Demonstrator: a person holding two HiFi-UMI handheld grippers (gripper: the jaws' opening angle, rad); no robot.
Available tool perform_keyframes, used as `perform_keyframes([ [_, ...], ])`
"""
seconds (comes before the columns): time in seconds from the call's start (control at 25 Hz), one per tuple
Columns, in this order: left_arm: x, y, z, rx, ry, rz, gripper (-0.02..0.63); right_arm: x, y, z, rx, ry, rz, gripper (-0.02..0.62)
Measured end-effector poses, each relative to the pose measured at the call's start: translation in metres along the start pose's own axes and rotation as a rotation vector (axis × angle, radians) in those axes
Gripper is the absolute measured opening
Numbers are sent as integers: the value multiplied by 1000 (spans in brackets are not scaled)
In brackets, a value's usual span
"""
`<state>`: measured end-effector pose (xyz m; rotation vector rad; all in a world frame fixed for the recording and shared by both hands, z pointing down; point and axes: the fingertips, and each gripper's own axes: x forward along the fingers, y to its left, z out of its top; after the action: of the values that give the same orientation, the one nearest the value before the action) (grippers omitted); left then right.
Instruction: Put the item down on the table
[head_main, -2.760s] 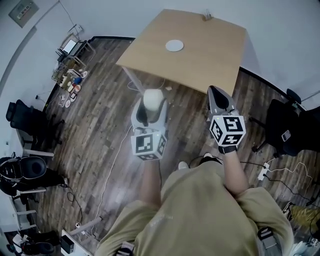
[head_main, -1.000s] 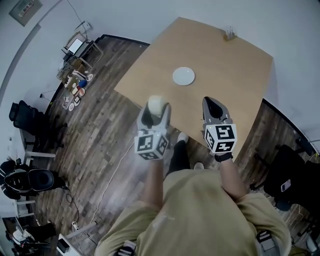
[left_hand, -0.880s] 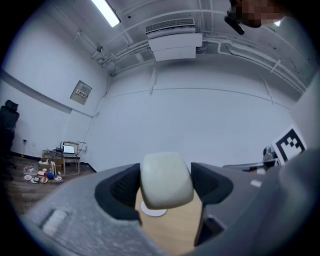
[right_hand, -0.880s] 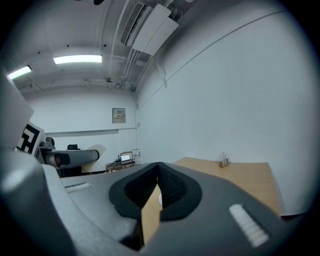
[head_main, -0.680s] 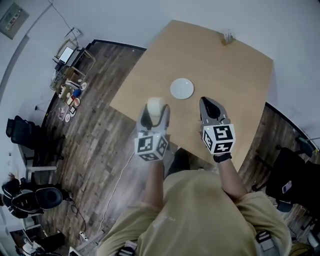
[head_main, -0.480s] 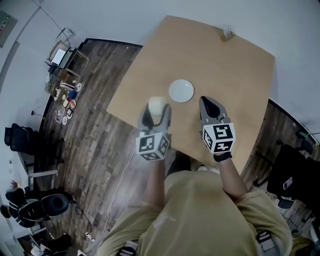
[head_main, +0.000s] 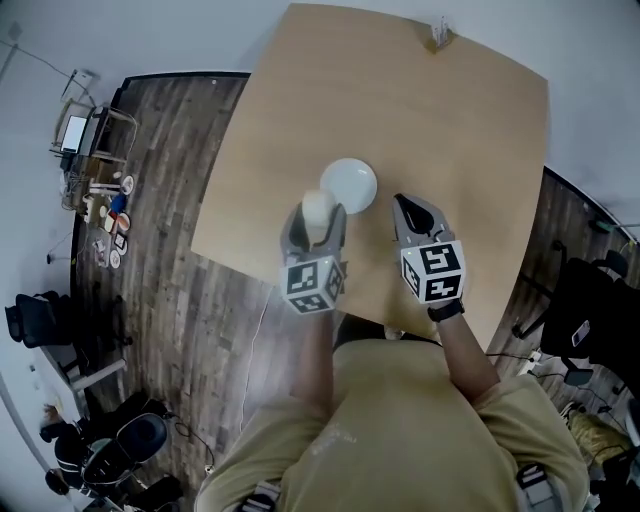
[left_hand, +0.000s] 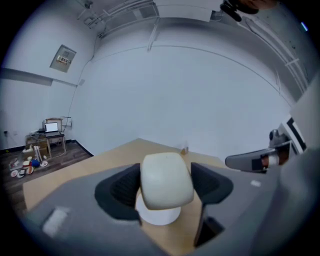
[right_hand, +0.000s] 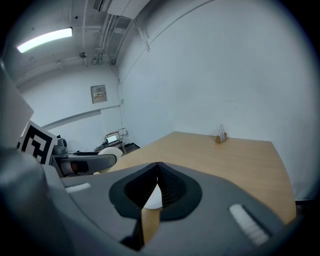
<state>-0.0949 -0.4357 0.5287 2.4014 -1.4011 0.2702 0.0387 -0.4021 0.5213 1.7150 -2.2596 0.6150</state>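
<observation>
Mid light wooden worktop: white round plate just ahead of left hand-held gripper; small wooden holder at far edge; open surface between.

We are gripping a cream-white item in the left tongs. These are showing grey bodies, black ribbed pads and a cube of black-and-white square markers, and the right tongs are showing the same. Just beyond the tongs, a plain white plate is lying on the pale tan woodgrain bench. Left of the tongs, the floor is showing dark brown planks.
</observation>
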Motion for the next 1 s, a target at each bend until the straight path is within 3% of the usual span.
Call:
perform_keyframes([
  [0.52,118,18,-104,43,243,-66,316,82,-28,-72,77,192,-27,6],
  [0.88,163,26,-151,145,317,-96,316,100,-43,-95,101,251,-66,6],
  [1.0,168,24,-163,219,364,-100,316,102,-45,-97,100,256,-67,6],
])
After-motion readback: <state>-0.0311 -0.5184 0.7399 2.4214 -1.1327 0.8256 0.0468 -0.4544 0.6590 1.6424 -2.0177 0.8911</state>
